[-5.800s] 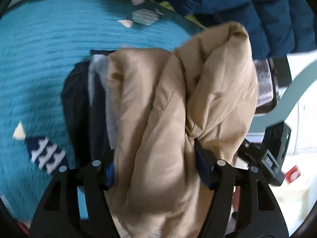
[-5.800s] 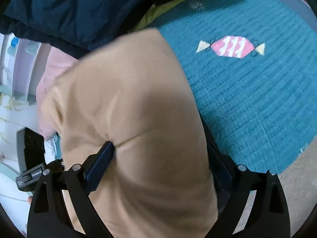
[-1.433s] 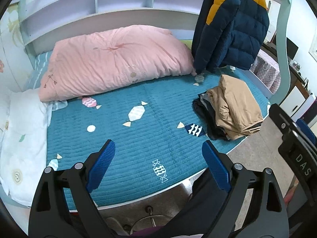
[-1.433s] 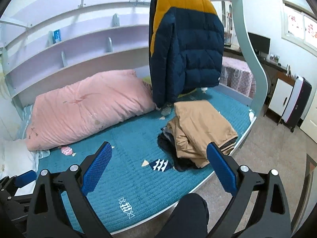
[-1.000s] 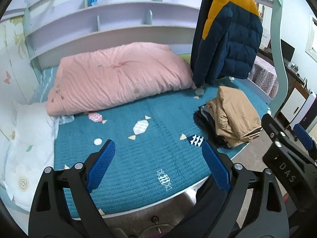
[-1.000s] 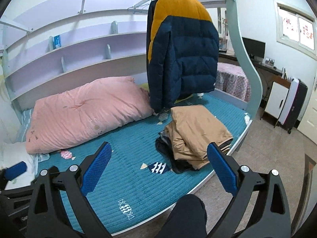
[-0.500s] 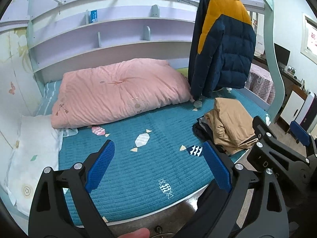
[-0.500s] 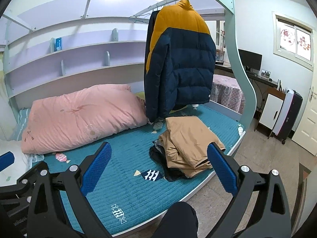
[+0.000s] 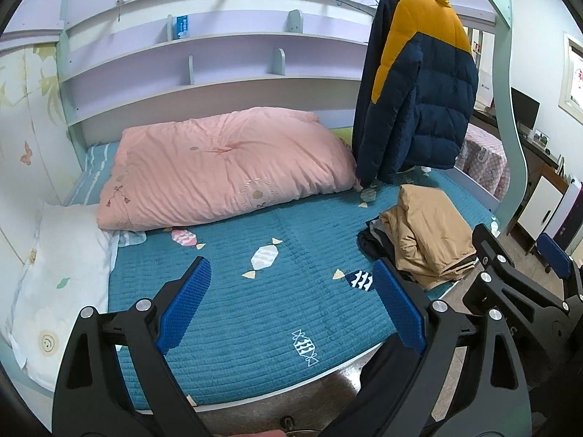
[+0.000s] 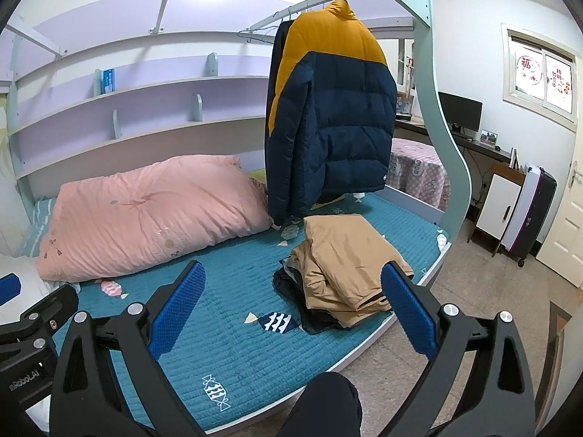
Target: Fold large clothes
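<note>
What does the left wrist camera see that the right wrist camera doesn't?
Only the left wrist view shows the white pillow clearly. Only the right wrist view shows the window, the purple suitcase and the door. Both show the folded tan garment atop the clothes pile, the hanging navy-and-yellow jacket, the pink duvet and the teal bedspread.

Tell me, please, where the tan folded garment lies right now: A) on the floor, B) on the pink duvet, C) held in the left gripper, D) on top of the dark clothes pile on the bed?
D: the tan garment rests folded on the dark clothes near the bed edge, and both grippers are open and empty.
</note>
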`<state>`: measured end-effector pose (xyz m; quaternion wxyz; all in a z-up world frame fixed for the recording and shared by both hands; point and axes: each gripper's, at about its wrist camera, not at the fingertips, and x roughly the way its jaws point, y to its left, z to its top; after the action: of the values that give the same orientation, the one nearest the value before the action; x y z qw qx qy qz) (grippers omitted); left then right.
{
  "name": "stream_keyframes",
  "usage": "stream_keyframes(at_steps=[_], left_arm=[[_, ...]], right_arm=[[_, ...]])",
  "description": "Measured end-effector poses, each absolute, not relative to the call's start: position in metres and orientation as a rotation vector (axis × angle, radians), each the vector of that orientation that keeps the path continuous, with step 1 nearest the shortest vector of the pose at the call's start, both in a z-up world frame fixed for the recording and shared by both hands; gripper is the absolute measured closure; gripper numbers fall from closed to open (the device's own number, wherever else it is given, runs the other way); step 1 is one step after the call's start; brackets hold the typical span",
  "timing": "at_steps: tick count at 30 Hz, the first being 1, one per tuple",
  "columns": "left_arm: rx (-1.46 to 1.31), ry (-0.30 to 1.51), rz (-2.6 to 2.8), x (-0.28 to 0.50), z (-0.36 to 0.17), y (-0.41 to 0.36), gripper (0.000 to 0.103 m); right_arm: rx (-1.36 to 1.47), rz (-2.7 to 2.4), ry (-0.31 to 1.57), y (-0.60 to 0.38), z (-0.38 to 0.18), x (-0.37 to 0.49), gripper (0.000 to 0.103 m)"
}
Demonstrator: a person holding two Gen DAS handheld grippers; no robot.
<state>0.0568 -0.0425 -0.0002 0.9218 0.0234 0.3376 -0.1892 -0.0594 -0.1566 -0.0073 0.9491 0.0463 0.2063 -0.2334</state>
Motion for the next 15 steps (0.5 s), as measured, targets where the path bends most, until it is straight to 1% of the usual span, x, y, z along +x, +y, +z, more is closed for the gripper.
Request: stream_keyframes(at_steps=[15], left_arm=[[0.052, 0.683, -0.401, 0.0548, 0.0033, -0.0496, 0.012]], right_arm=[[0.096, -0.467, 0.419, -0.1527, -0.0095, -0.0607, 0.009]])
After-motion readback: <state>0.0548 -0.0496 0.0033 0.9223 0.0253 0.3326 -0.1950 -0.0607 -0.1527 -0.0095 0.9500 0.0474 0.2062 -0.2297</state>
